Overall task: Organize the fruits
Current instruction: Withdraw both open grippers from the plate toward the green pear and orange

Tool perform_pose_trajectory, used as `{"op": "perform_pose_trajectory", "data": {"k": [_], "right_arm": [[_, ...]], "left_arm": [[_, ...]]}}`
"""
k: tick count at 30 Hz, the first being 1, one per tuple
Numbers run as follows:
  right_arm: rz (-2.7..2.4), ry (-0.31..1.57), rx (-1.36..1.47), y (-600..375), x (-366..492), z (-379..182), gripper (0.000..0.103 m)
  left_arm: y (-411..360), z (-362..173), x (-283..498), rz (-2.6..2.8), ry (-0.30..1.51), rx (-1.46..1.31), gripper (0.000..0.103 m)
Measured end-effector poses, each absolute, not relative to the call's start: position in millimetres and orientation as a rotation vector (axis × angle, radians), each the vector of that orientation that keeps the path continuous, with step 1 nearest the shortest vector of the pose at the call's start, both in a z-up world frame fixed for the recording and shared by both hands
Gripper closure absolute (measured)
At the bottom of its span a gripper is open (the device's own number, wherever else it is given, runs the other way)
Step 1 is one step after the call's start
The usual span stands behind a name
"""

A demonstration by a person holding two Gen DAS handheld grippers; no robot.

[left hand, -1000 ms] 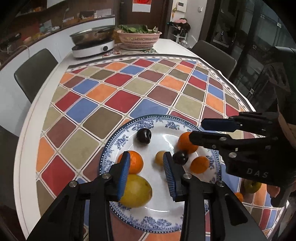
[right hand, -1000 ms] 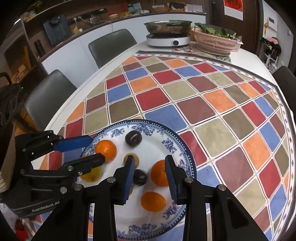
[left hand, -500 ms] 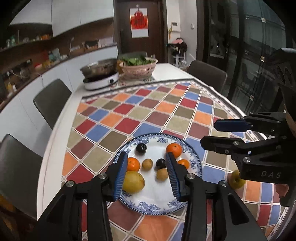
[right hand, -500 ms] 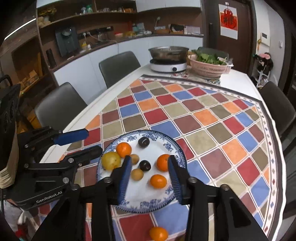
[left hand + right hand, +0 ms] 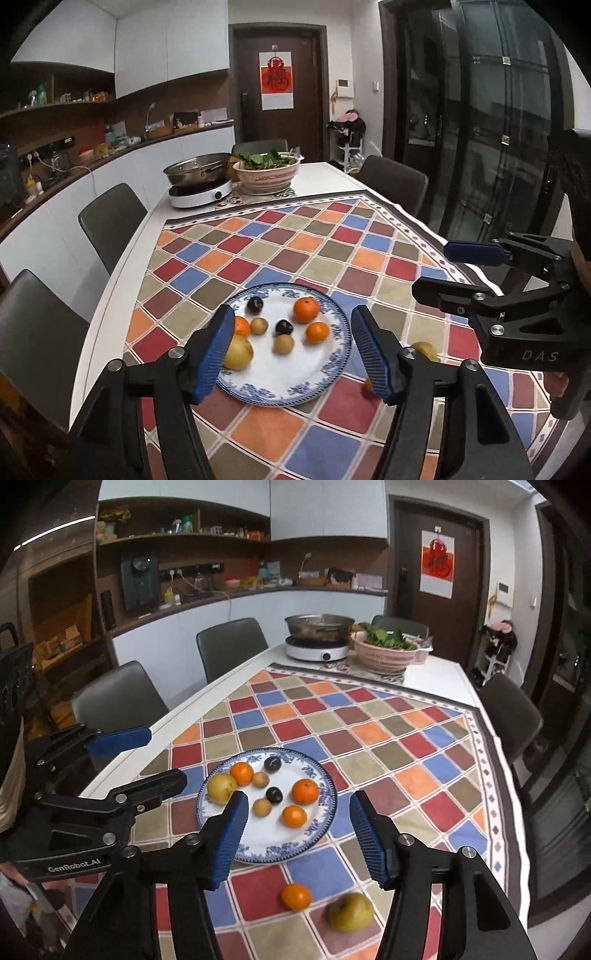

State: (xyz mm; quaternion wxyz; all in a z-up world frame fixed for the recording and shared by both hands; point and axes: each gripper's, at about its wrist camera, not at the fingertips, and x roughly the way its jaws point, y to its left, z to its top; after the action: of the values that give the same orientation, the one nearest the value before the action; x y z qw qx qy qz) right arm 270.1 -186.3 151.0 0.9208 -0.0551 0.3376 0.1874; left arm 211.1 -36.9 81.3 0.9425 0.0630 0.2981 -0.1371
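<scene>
Both tools are wide open and hold nothing. The right tool point(image 5: 297, 834) hangs at the bottom of the frame, probably raised so the whole bench point(image 5: 436, 672) can be seen. Low in its view, an orange point(image 5: 295, 896) and a yellow-green pear point(image 5: 350, 912) lie loose on the checked cloth point(image 5: 388, 746); I think they need picking up. The left tool point(image 5: 291, 354) hangs above the blue and white plate point(image 5: 325, 384). The plate, in the middle of the frame, holds three oranges, two dark plums, two small brown fruits and one yellow pear. Farther up, a pink basket point(image 5: 384, 655) holds green leaves beside a metal pan point(image 5: 319, 624).
</scene>
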Motion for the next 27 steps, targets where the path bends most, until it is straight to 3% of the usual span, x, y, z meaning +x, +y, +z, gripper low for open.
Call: {"op": "perform_pose_trajectory", "data": {"k": [27], "right_arm": [[0.298, 0.62, -0.153, -253.6, 205.2, 98.6, 0.041]], "left_arm": [[-95.9, 24.5, 165.4, -0.371, 0.587, 0.132, 0.038]]}}
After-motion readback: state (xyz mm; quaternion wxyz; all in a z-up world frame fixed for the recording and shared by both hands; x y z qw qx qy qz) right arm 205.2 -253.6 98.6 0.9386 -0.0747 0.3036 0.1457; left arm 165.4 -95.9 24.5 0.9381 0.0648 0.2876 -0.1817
